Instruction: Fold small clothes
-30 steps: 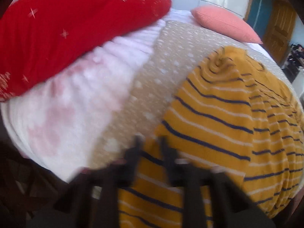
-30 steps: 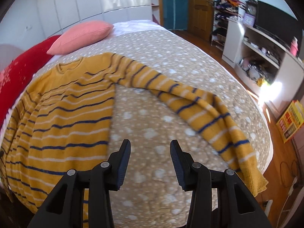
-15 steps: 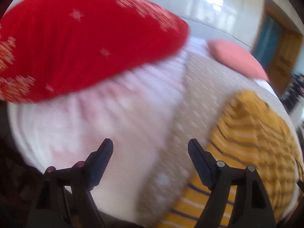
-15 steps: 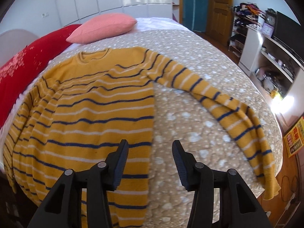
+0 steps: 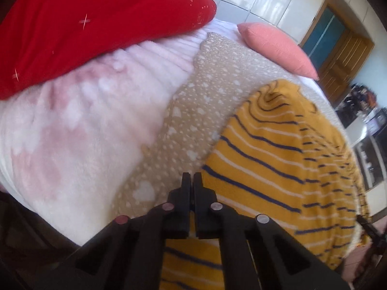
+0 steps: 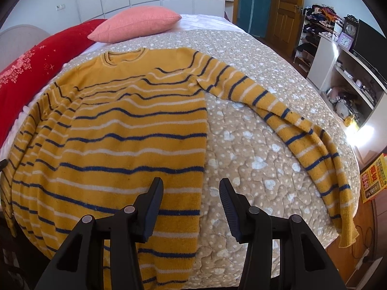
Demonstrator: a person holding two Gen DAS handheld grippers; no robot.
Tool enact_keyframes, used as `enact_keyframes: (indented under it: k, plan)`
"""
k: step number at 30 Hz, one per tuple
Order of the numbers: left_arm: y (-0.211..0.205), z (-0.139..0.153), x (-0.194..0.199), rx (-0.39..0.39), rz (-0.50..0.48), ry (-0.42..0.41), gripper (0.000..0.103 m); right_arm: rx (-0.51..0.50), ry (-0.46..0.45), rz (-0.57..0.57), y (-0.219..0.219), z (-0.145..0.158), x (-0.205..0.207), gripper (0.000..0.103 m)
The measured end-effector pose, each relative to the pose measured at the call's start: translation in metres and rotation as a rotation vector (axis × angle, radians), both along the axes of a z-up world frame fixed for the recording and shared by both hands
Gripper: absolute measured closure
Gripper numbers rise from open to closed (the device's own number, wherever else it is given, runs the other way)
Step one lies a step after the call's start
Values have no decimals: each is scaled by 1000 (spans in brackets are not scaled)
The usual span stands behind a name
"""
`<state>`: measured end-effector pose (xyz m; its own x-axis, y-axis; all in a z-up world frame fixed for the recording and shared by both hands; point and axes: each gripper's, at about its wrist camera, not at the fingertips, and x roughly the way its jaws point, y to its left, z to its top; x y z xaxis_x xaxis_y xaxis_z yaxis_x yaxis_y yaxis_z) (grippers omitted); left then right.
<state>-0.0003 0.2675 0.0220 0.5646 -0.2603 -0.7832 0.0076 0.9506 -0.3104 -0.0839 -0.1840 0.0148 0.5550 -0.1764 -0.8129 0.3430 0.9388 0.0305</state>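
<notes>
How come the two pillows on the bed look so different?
The red pillow is much bigger than the pink pillow. The red pillow is deep red with little sparkly stars and flowers; the pink pillow is plain with a knitted-looking weave. The red pillow lies along the bed's left side; the pink pillow sits to its right, beyond the sweater's collar. Both rest at the head of the bed.

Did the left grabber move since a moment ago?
Yes. The left gripper swung back right, from facing the pink blanket to the edge of the yellow sweater, and its jaws closed.
</notes>
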Motion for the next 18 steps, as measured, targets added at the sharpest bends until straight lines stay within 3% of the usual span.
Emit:
enact_keyframes:
  k: [3,5,6,7,9,10,12,14,15,16,18]
  plan:
    - [0,3,2,-1,-1,-15,101,11,8,-2,2,-1,4,51]
    - [-4,13,-2,21,-16,-67,99,7,8,2,5,-1,5,51]
    - [-8,16,-3,37,-35,-90,87,1,9,7,8,-1,6,51]
    - [-9,17,-3,42,-47,-98,62,-4,10,13,10,-1,8,51]
    - [-12,15,3,28,-68,-101,36,-7,15,26,14,-3,10,51]
    - [-12,13,6,7,-82,-103,35,-6,17,30,15,-4,11,51]
    - [-13,2,17,-45,-118,-51,36,-5,17,35,17,-5,13,51]
    - [-19,-4,21,-99,-167,-3,61,-8,16,37,18,-5,12,51]
    - [-24,-4,18,-89,-183,3,80,-10,15,38,18,-4,12,51]
    - [-30,-5,14,-60,-193,10,90,-13,14,39,17,-4,11,51]
    - [-34,-5,5,-37,-177,7,94,-19,13,38,16,-4,10,51]
